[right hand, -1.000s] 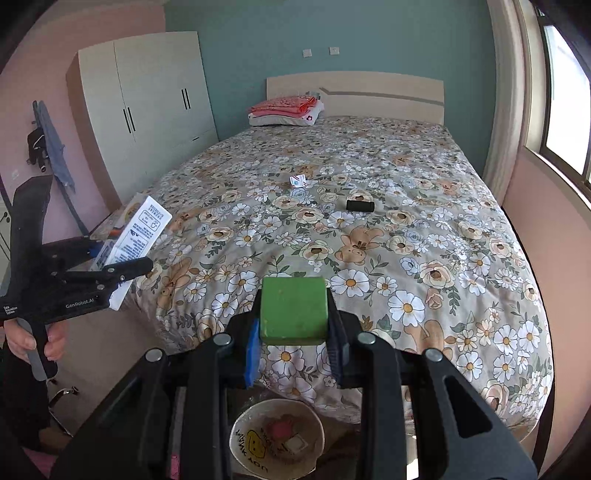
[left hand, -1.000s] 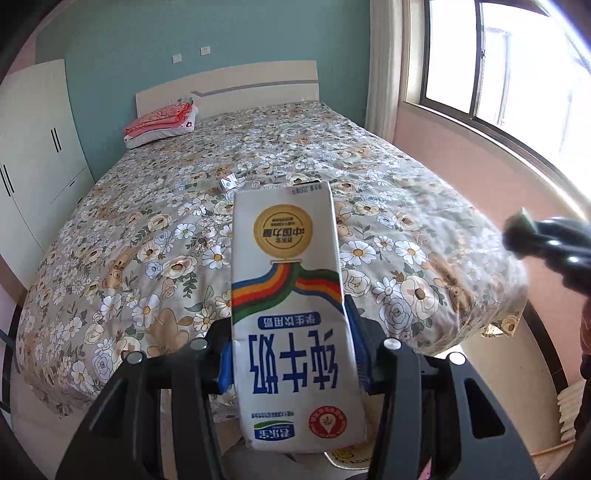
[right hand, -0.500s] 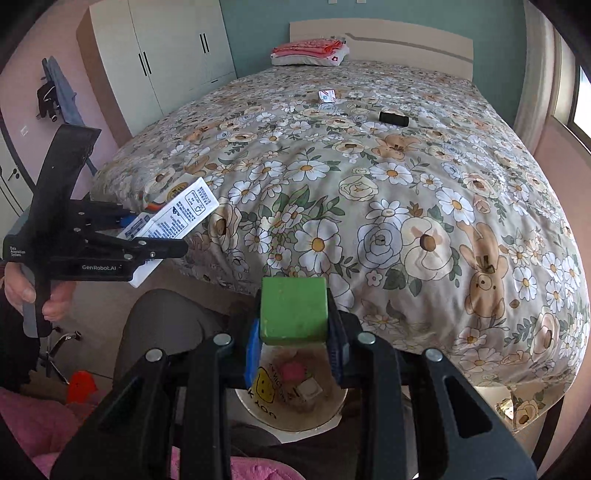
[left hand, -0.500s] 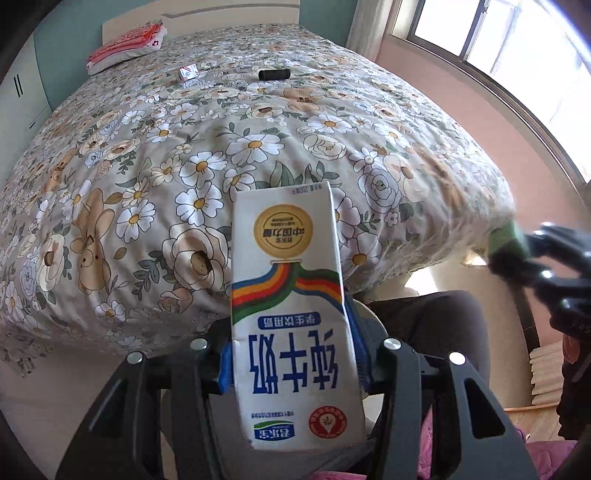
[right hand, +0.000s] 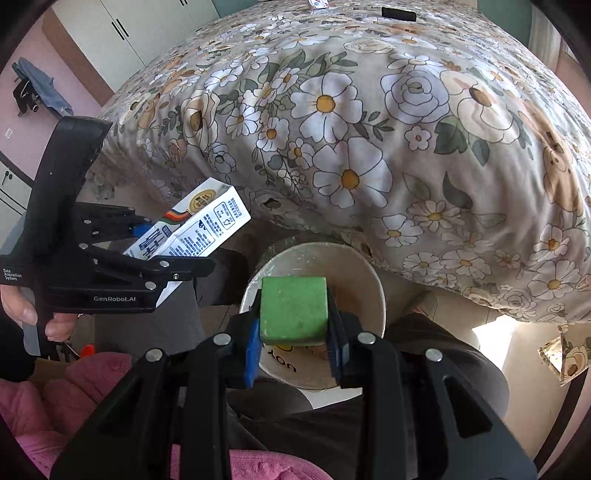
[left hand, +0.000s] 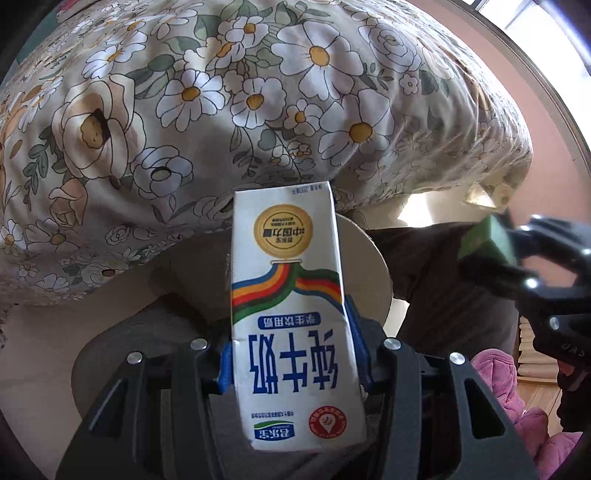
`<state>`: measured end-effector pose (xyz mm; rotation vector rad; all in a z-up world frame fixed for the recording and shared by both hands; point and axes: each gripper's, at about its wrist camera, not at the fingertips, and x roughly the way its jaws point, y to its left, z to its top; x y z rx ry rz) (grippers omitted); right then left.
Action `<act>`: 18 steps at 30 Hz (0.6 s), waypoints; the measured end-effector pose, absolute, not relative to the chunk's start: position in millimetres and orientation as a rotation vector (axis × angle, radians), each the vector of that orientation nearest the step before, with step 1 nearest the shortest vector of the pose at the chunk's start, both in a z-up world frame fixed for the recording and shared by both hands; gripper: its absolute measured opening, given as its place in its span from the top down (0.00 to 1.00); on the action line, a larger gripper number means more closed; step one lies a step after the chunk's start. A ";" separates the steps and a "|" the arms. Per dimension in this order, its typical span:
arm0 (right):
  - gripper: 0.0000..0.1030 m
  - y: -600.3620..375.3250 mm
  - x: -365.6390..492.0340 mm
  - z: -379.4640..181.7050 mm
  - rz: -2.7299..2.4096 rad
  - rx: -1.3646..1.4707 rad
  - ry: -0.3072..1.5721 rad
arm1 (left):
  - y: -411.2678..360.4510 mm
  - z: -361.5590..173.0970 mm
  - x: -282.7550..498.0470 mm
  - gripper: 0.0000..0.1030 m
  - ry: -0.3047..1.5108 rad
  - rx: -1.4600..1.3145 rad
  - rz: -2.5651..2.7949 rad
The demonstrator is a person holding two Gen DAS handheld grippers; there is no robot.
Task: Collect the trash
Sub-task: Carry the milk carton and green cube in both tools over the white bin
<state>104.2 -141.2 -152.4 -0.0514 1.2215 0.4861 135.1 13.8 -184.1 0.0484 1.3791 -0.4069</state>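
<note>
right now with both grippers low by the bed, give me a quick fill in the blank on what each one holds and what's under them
1. The left gripper is shut on a white ____.
2. The right gripper is shut on a ____ block.
3. That block hangs over a round white ____.
4. The bedspread is printed with ____.

Missing words: milk carton; green; bin; flowers

A bed [right hand: 369, 122] with a flowered quilt [left hand: 221, 92] is filling most of both views. Left of the bed, a white wardrobe [right hand: 140, 26] is standing against the wall, and a blue garment [right hand: 44, 88] is hanging near it. Right of the bed, sunlight is falling on the floor [right hand: 491, 332].
</note>
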 end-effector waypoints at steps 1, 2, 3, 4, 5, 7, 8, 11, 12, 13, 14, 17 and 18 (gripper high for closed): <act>0.70 -140.2 104.8 -161.5 0.482 -0.051 1.238 | 11.6 -192.4 134.2 0.50 1.393 0.057 -0.406; 0.70 -139.3 105.6 -170.6 0.480 -0.048 1.254 | 9.2 -200.0 133.5 0.50 1.403 0.070 -0.400; 0.70 -138.8 106.4 -179.8 0.477 -0.039 1.273 | 6.7 -207.8 134.4 0.50 1.413 0.081 -0.392; 0.70 -138.2 107.4 -188.6 0.476 -0.031 1.294 | 5.2 -215.0 134.8 0.50 1.426 0.087 -0.389; 0.70 -138.1 108.1 -197.1 0.473 -0.027 1.312 | 3.9 -221.8 135.8 0.50 1.441 0.087 -0.390; 0.70 -137.4 110.0 -212.9 0.469 -0.022 1.346 | 2.1 -235.5 139.1 0.50 1.471 0.083 -0.390; 0.70 -137.2 110.8 -220.4 0.467 -0.022 1.363 | 1.8 -241.6 140.3 0.51 1.486 0.081 -0.394; 0.70 -136.0 113.7 -241.4 0.461 -0.026 1.417 | 0.0 -262.3 142.9 0.50 1.524 0.099 -0.387; 0.70 -135.4 114.5 -248.3 0.461 -0.027 1.436 | -0.6 -268.9 143.6 0.50 1.535 0.105 -0.383; 0.70 -134.9 115.4 -254.9 0.460 -0.028 1.451 | -1.0 -275.5 145.3 0.50 1.547 0.108 -0.380; 0.70 -134.4 116.4 -261.2 0.456 -0.028 1.466 | -2.0 -282.0 146.3 0.50 1.562 0.108 -0.381; 0.70 -130.7 119.5 -279.3 0.447 -0.033 1.508 | -7.1 -300.7 150.3 0.50 1.601 0.089 -0.391; 0.70 -130.8 120.1 -285.3 0.443 -0.030 1.524 | -8.8 -306.4 151.8 0.50 1.612 0.082 -0.394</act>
